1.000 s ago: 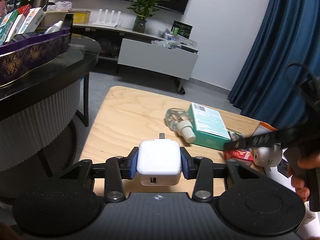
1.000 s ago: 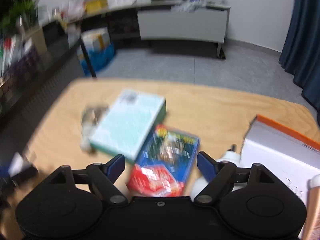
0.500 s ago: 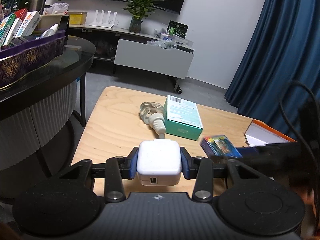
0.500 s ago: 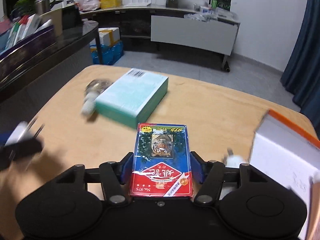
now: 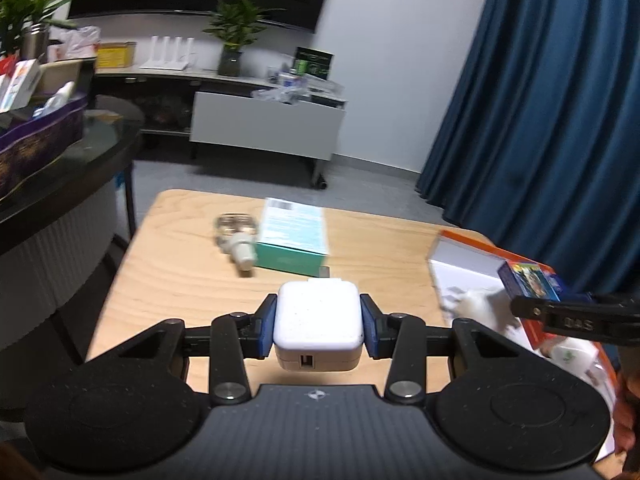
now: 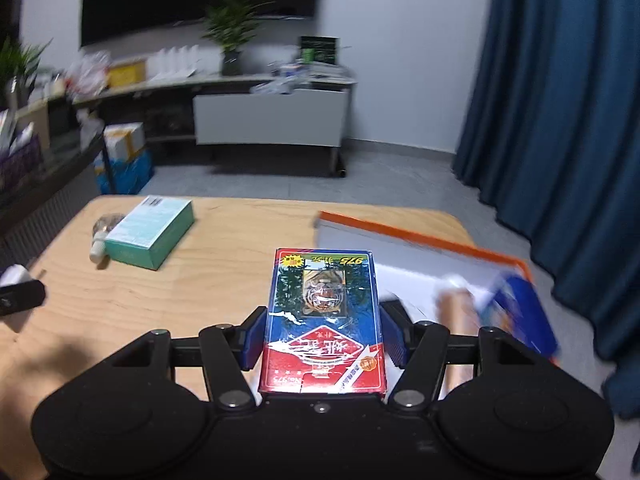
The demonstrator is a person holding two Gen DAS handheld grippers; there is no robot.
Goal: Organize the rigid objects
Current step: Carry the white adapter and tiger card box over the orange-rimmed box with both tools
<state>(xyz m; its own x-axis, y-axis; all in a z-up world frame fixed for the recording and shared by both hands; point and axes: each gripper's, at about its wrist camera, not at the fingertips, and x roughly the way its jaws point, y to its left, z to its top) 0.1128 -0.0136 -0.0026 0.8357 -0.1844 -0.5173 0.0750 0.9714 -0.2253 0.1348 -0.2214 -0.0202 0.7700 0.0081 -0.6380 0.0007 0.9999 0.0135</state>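
While tongs grip, table edge (image 6: 256, 199) near, floor (image 6: 400, 176) beyond

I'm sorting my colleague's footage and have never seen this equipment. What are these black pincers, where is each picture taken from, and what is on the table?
There is no robot: a person holds a two-finger gripper in each hand, and each carries a wide-angle camera looking forward along its fingers. The left gripper, seen from its own camera, is shut on a white USB charger. The right gripper, seen from its camera, is shut on a blue and red card box with a tiger picture. On the wooden table lie a teal box and, right beside it, a clear bottle with a white cap on its side. On the table's right side sits an orange-edged white box, open, with blurred items inside.
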